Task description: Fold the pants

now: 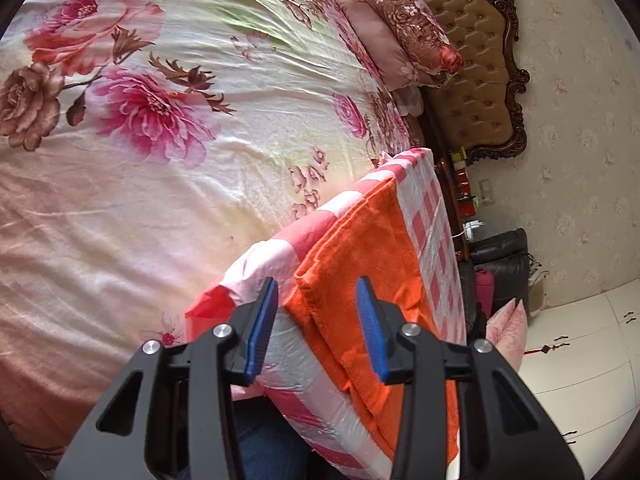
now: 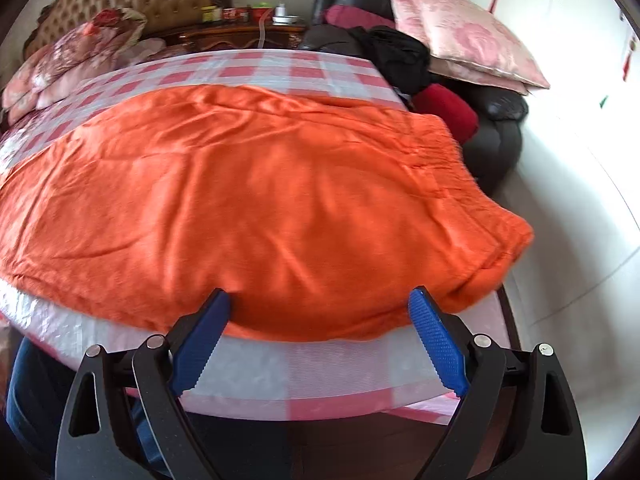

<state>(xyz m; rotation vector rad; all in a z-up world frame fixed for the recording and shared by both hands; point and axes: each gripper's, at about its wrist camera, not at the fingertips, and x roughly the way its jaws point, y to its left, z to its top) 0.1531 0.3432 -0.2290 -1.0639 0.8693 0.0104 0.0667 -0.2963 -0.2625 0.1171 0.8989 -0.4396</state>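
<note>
The bright orange soft-fabric pants (image 2: 256, 200) are lying flat on the bench covered in a pink-and-white checked plastic sheet (image 2: 256, 376), apparently already doubled leg over leg, elastic waistband toward the right end, near edge sitting close to the bench's front edge

Both tongs are spread wide with nothing between them. The right tongs (image 2: 320, 332) sit at the near edge of the pants, blue pads either side of it, left pad looks like it's touching the cloth. The left tongs (image 1: 316, 328) hover over the hem end, where the stitched edge is visible

What could go wrong, my guess:
- the pants look like stacked layers, so a shallow pinch probably grabs only the top one and the fold comes out lopsided
- that plastic sheet looks slick and loose, so a pad could catch it along with the fabric and drag it
- the waistband corner already droops over the right end of the bench, so a sideways tug could slide the whole thing off
- the two sides lifting unevenly would twist the wrinkles in instead of flattening them

Containers: none on the bench. There are small jars and a white dish on the dark wooden nightstand (image 2: 240, 36) by the bed, too small to tell what's in them
</note>
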